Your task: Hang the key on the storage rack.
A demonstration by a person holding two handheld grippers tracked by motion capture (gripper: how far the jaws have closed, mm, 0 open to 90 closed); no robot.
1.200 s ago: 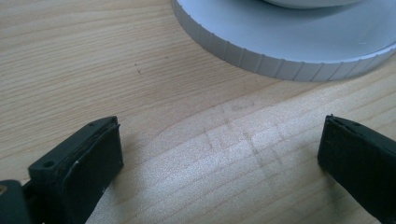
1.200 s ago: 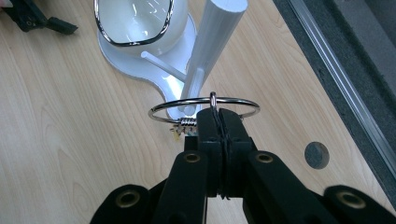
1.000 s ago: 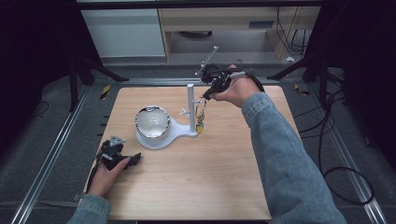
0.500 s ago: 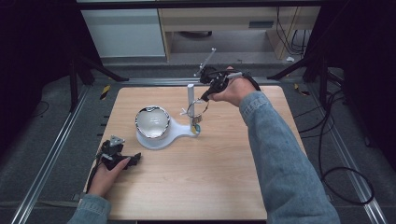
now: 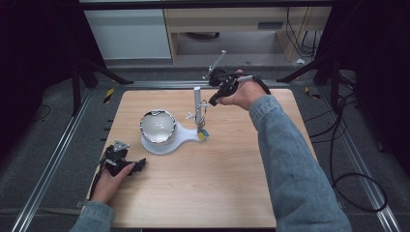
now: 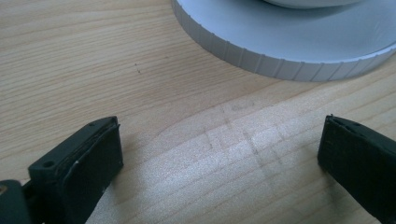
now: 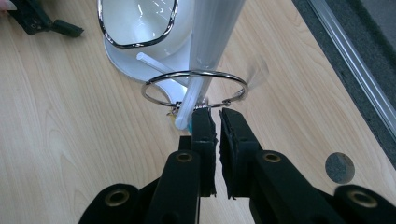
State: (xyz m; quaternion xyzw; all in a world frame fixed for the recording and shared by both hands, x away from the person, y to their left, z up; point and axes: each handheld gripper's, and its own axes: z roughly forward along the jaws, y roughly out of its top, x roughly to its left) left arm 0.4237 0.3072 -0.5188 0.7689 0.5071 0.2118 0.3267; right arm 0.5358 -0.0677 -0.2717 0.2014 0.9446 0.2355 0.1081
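Nearly closed right tongs (image 7: pixel 212 112) just off thin silver key ring (image 7: pixel 194 87) on white peg (image 7: pixel 189 109); nudge could dislodge ring. Left tongs (image 6: pixel 219 154) wide, empty.

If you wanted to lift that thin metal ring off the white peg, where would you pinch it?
Probably at the near arc of the thin metal ring, coming from the right tool side. The ring lies roughly level around the white upright post and over a short white peg, so only its outer wire stands free; the far arc sits behind the post.
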